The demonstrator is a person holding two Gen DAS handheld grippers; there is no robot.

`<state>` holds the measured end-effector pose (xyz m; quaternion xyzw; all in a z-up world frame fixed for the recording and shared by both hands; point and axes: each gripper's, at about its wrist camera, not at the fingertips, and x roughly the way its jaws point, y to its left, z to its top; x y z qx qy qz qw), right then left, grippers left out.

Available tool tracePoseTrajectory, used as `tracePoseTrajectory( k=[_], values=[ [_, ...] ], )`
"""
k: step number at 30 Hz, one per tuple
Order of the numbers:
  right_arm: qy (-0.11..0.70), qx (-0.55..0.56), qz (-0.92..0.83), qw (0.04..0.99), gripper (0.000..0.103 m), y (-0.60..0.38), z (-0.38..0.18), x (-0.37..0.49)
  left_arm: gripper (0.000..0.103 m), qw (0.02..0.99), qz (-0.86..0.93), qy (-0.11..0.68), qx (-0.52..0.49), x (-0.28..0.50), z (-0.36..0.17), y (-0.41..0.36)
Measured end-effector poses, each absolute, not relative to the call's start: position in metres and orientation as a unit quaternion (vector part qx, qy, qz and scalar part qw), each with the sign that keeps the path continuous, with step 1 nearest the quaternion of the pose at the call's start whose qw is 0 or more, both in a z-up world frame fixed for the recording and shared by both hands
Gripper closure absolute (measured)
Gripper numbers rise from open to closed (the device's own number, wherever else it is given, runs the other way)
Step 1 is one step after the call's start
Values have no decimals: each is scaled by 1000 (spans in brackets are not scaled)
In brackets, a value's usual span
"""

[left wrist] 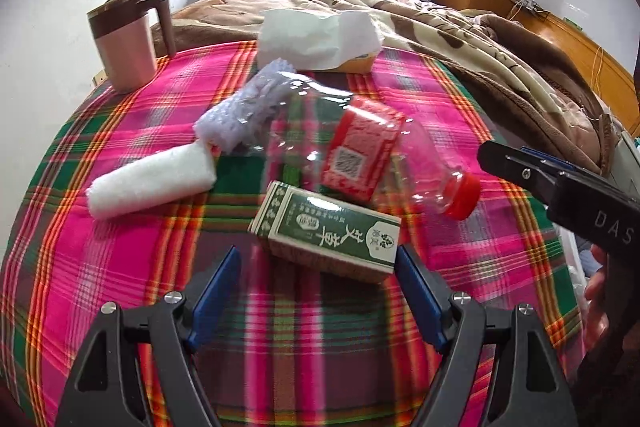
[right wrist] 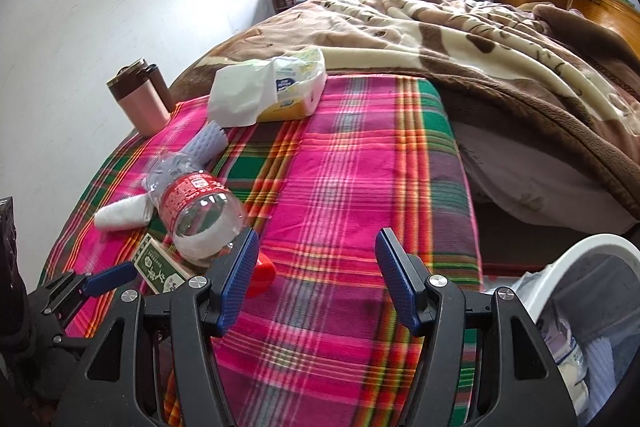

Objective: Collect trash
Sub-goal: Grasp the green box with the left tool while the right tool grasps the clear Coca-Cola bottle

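1. Right now the left tongs (left wrist: 318, 285) stand wide open, holding nothing, their blue pads either side of the near end of a green-and-cream box (left wrist: 326, 233) with Chinese lettering, which lies flat on the counter (left wrist: 120, 287), a surface covered in a pink, green and red plaid cloth. Whether the pads touch the box cannot be told.
2. Just beyond the box lies a clear plastic bottle (left wrist: 372, 155) on its side, with a red label and a red cap (left wrist: 464, 197) that points toward the counter's right edge.
3. A rolled white cloth (left wrist: 150, 185) lies toward the left edge, and a lilac textured roll (left wrist: 244, 111) touches its far end and runs partly behind the bottle.
4. Near the far edge sits a tissue pack (left wrist: 320, 41) with white paper pulled out of its top, and a pink mug with a brown lid (left wrist: 126, 43) stands upright at the far left corner.
5. The right tongs (right wrist: 316, 275) are also open and empty, hovering over bare plaid cloth near the right edge; the bottle's cap sits just behind their left pad (right wrist: 236, 279).
6. A white bin (right wrist: 580, 307) with a grey liner stands off the counter's right edge at the lower right, with some packaging inside.
7. Behind the counter is a bed with a brown and cream blanket (right wrist: 460, 39).
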<state>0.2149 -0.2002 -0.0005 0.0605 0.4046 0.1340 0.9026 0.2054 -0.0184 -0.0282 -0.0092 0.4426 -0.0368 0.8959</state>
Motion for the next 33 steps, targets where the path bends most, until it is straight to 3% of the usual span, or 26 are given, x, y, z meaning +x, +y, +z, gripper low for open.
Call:
tracePoseTrajectory(
  k=[12, 17, 33],
  values=[
    [402, 40, 191, 895, 41, -168, 4, 221, 23, 897, 13, 441, -37, 196, -28, 35],
    [391, 22, 219, 894, 30, -150, 10, 226, 23, 903, 9, 424, -67, 187, -19, 47],
    [434, 8, 253, 864, 29, -126, -7, 266, 23, 894, -44, 435, -96, 218, -21, 35]
  ],
)
